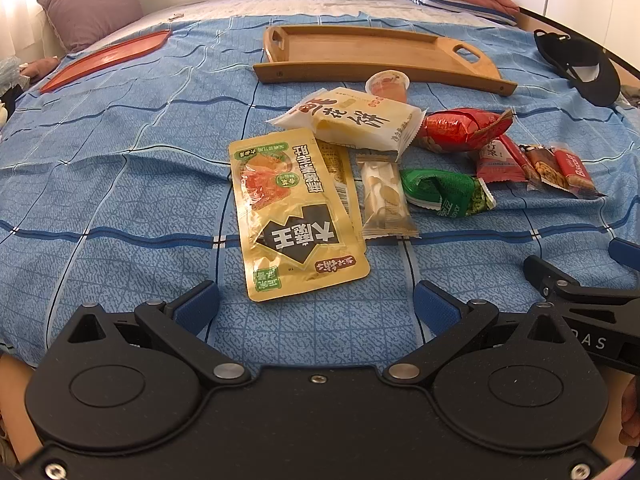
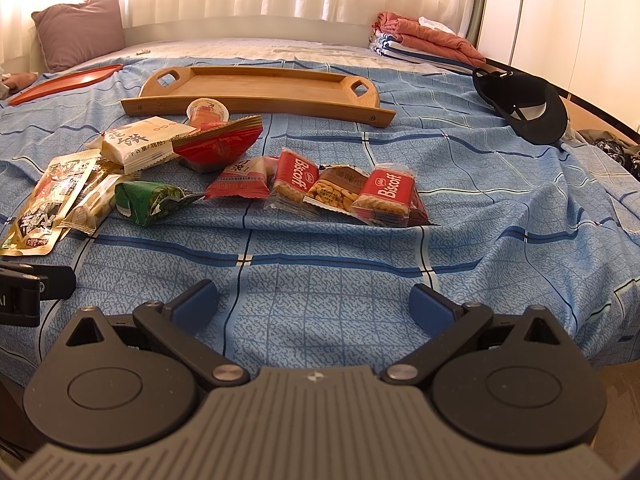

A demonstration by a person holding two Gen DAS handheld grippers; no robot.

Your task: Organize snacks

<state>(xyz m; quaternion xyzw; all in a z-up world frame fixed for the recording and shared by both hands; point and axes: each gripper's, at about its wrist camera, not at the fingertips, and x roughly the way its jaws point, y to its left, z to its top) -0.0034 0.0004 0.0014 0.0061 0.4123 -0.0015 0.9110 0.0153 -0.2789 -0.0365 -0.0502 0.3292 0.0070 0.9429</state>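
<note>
Several snack packets lie in a loose heap on the blue bedspread. A large gold pouch [image 1: 280, 212] lies just ahead of my left gripper [image 1: 318, 306], which is open and empty. Beyond the pouch lie a cream biscuit pack [image 1: 356, 118], a red bag [image 1: 460, 128], a green bag [image 1: 444, 190] and a jelly cup [image 1: 388, 85]. An empty wooden tray [image 1: 360, 46] stands behind the heap. My right gripper [image 2: 314, 304] is open and empty, a stretch short of two red Biscoff packs [image 2: 384, 194] and the wooden tray [image 2: 256, 84].
A flat red tray [image 1: 108, 58] lies at the back left near a mauve pillow [image 1: 90, 4]. A black cap [image 2: 524, 108] sits at the right, with folded laundry [image 2: 424, 42] behind. Bare bedspread stretches before the right gripper.
</note>
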